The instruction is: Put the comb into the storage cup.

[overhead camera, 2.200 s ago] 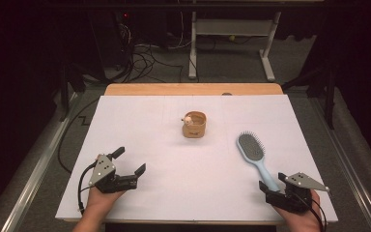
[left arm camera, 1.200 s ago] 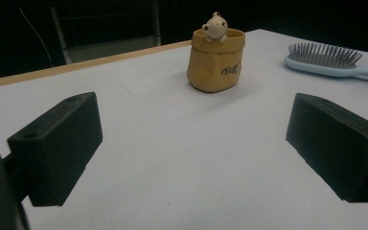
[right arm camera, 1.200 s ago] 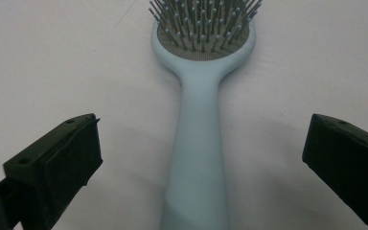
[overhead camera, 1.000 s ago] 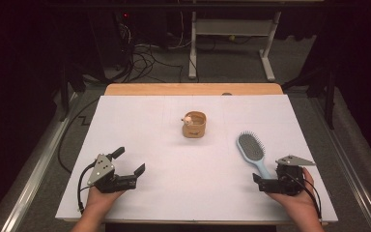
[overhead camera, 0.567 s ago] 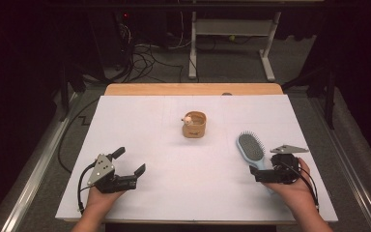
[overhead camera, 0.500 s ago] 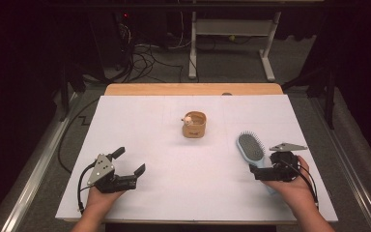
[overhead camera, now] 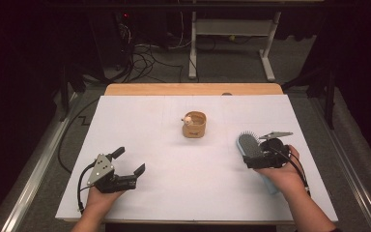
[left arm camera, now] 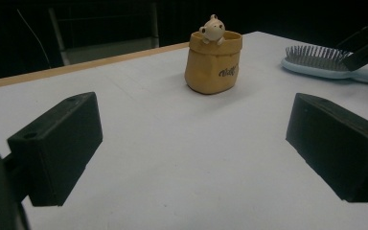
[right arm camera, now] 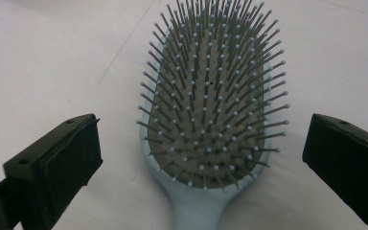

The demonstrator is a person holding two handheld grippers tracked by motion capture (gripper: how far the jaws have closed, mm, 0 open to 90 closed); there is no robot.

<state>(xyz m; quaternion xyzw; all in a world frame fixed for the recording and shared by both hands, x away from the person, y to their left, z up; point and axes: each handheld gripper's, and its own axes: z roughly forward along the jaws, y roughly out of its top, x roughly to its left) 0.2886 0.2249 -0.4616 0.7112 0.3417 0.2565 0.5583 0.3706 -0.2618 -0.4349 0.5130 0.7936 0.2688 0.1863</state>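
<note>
A: Risk here? Right hand-held gripper (overhead camera: 247, 160) over the neck of the light-blue hairbrush (overhead camera: 249, 145), jaws wide apart, one on each side of the brush head in the right gripper view, nothing clamped yet.

B: Probably a bad grip. Closing at the paddle (right arm camera: 211, 105) would press on the bristles and the rounded edge; likely to slip or twist out. Better lower down, on the handle (right arm camera: 199, 211), if a lift is wanted.

A: And the place of the brush?

B: Flat on the white worktop (overhead camera: 174, 183), bristles up, near the right edge, head toward the far edge, handle toward the near edge and partly under the right hand (overhead camera: 282, 169).

A: Any danger for the other things?

B: Little. Small tan sack-shaped pot (overhead camera: 194, 124) with a bear figure (left arm camera: 212, 28) at its rim, near the middle of the worktop, well apart from the brush. Only a wide swing of the brush could knock it over.

A: Left side?

B: Left hand-held gripper (overhead camera: 127, 161) resting near the near-left corner, jaws apart too, empty, pointed toward the pot.

A: The count?

B: One hairbrush, one pot with one bear, two hand-held grippers, one worktop.
</note>
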